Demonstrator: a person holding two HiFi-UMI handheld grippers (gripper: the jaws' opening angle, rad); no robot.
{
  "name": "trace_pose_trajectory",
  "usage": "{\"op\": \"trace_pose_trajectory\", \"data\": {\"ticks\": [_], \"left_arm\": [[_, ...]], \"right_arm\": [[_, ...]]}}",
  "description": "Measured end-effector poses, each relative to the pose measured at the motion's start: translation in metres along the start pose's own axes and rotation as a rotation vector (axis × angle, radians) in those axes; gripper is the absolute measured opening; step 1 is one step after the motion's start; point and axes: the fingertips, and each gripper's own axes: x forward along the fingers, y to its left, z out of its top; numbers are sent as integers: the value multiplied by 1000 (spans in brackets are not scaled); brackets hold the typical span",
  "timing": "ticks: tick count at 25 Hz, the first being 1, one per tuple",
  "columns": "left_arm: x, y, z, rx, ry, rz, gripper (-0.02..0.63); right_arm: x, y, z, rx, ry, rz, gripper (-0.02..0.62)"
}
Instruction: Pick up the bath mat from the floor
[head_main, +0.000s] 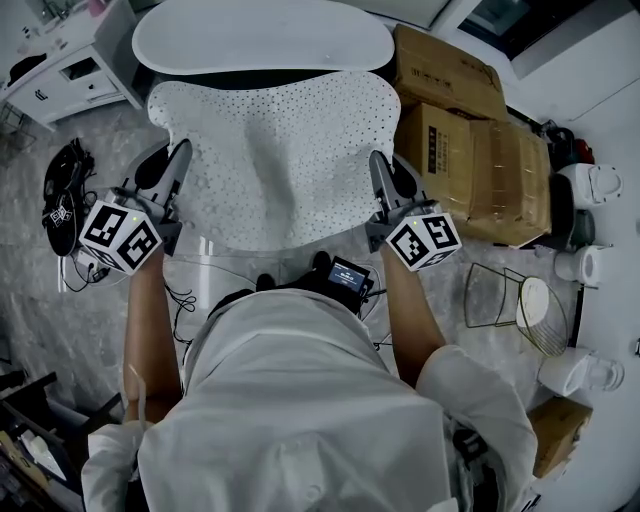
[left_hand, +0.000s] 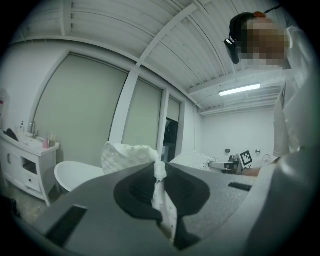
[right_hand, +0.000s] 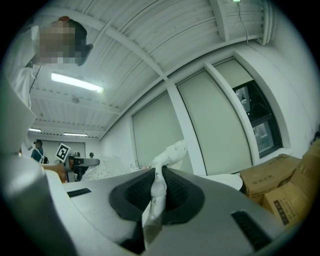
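**You are holding the bath mat (head_main: 270, 150) up off the floor, one gripper on each side.**
Your left gripper (head_main: 178, 152) is clamping its jaws tight on the mat's left edge. Your right gripper (head_main: 378, 160) is pinching the right edge the same way. In both gripper views a fold of white dotted fabric is sitting squeezed between the pads. The mat is spreading out between the grippers in front of you, its far edge reaching toward the white bathtub (head_main: 260, 35), with cardboard boxes (head_main: 470, 150) lying to its right.
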Motion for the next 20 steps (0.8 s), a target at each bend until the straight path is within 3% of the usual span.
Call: {"op": "trace_pose_trajectory", "data": {"ticks": [11, 20], "left_arm": [[-17, 28, -10, -22, -18, -36, 34], [-13, 32, -15, -42, -24, -55, 34]], "right_arm": [[9, 28, -18, -6, -4, -34, 44], [8, 26, -18, -13, -12, -52, 44]]}}
